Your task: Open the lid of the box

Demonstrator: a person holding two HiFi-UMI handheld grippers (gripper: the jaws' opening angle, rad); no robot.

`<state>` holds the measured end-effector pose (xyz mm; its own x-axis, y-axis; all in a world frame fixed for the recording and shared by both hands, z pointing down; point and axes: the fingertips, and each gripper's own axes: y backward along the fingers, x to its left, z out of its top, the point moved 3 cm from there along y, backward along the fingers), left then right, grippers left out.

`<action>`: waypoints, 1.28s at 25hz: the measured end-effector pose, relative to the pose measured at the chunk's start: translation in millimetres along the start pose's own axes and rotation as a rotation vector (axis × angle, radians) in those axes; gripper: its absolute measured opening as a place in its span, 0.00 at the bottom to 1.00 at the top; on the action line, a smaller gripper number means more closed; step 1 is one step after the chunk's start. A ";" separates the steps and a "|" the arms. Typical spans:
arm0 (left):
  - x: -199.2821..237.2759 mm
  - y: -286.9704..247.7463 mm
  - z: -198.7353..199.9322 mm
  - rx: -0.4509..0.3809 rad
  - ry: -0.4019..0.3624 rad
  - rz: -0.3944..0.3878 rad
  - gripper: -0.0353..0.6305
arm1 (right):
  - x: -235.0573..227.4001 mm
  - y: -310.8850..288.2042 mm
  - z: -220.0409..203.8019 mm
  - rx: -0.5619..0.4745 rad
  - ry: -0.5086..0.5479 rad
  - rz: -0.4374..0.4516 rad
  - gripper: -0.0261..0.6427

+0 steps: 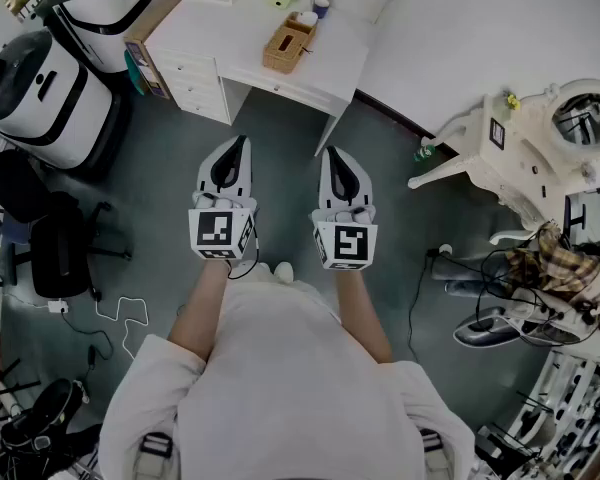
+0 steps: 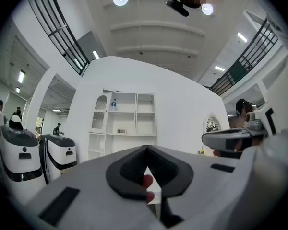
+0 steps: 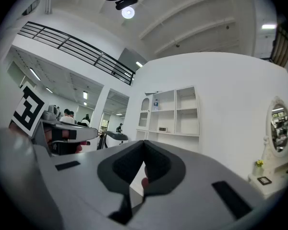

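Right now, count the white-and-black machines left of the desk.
2. The near machine stands at the head view's left edge; the far machine stands beside the desk. Others may be out of frame.

The left tool [image 1: 241, 143] and right tool [image 1: 333, 154] hang side by side over the grey floor [image 1: 280, 118], a narrow gap between them. Ahead of both, the floor lies open right up to the near edge of the white table [image 1: 205, 28]. On the table's right end stands a wooden box [image 1: 287, 48], with a cup [image 1: 321, 7] just beyond it on the far side; the left part of the tabletop is free. On the left, two white machines [image 1: 50, 98] and a black chair [image 1: 55, 253] crowd the way. On the right, a white dresser [image 1: 520, 158] and tangled cables [image 1: 510, 268] block the floor.
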<state>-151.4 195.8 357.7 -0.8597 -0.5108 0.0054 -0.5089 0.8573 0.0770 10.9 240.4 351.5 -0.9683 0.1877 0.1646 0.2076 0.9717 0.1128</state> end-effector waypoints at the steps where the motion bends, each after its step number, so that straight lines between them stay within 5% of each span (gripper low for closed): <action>1: -3.6 -1.7 0.3 0.004 0.001 0.000 0.05 | -4.2 0.6 -0.9 0.005 -0.006 -0.001 0.02; 20: -23.3 -45.6 -17.5 0.040 0.004 0.042 0.05 | -58.4 -30.0 -35.3 0.061 -0.027 0.022 0.02; 32: 12.9 -171.4 -59.2 0.053 0.042 0.061 0.05 | -116.8 -141.1 -80.9 0.085 -0.016 0.044 0.02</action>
<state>-72.6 38.5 403.6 -0.8872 -0.4586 0.0509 -0.4581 0.8886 0.0227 106.0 69.8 395.6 -0.9607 0.2323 0.1522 0.2383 0.9709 0.0223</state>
